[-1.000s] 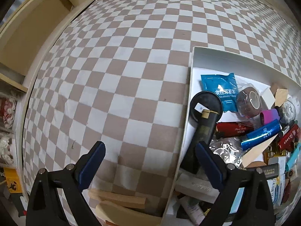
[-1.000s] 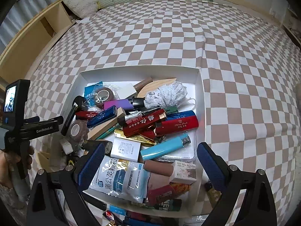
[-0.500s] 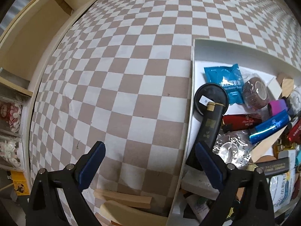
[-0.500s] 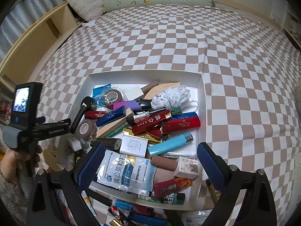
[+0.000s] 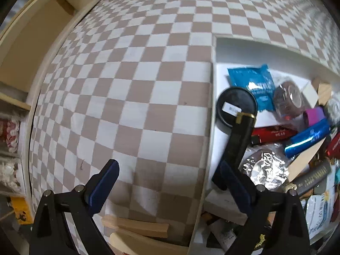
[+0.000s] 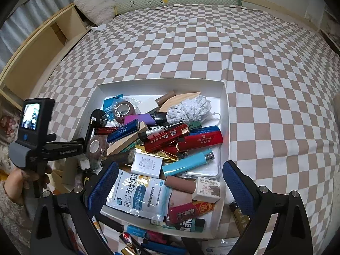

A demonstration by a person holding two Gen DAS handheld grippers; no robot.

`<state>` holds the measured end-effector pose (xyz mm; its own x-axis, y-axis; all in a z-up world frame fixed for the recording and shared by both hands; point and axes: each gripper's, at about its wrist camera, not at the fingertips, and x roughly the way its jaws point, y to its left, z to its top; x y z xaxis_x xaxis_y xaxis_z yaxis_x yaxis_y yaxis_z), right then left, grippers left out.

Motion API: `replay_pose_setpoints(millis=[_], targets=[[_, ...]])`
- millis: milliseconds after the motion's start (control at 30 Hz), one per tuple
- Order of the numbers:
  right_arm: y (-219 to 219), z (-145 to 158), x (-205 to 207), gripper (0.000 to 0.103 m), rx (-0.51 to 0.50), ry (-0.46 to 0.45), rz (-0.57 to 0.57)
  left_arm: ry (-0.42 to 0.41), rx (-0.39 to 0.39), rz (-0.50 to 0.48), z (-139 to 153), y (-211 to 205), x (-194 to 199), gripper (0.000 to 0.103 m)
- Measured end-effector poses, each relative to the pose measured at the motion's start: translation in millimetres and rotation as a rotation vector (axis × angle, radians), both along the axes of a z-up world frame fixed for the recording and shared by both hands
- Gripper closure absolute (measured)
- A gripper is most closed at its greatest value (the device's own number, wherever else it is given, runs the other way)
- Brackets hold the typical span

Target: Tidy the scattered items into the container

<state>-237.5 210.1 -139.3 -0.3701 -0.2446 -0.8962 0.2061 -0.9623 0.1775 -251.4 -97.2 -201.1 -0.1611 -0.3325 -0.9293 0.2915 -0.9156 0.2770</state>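
A white box [image 6: 224,110] on the checkered bed is piled with lighters, packets, tape rolls and wooden pieces. My right gripper [image 6: 167,182] is open and empty, hovering over the box's near end above a white and blue packet [image 6: 138,195]. My left gripper [image 5: 167,183] is open and empty, straddling the box's left wall [image 5: 209,127]. A black comb-like tool [image 5: 238,127] leans inside that wall. Wooden pieces [image 5: 136,227] lie outside the box beside the left gripper. Loose items [image 6: 148,240] lie in front of the box's near wall, and an olive tube [image 6: 239,214] lies by its corner.
The checkered bedspread [image 6: 265,85] stretches beyond and right of the box. A wooden shelf unit [image 5: 27,42] runs along the bed's left side. Pillows [image 6: 174,2] lie at the head. The left handheld gripper body [image 6: 36,140] shows in the right wrist view.
Both grippers have pulled back and up a little from the box; more of the bed and loose items in front of the box show. Both stay open and empty.
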Motion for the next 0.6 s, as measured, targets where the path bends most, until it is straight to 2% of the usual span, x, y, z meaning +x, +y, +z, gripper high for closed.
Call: replay_pose_setpoints(millis=[267,600], targets=[[-2,8,9,0.005,0.006,0.016,0.004,0.042,0.026,-0.004,17,-4,5,0.006],[-2,25,27,0.005,0.015,0.088,-0.024,0.195,0.106,-0.121,66,32,38,0.006]])
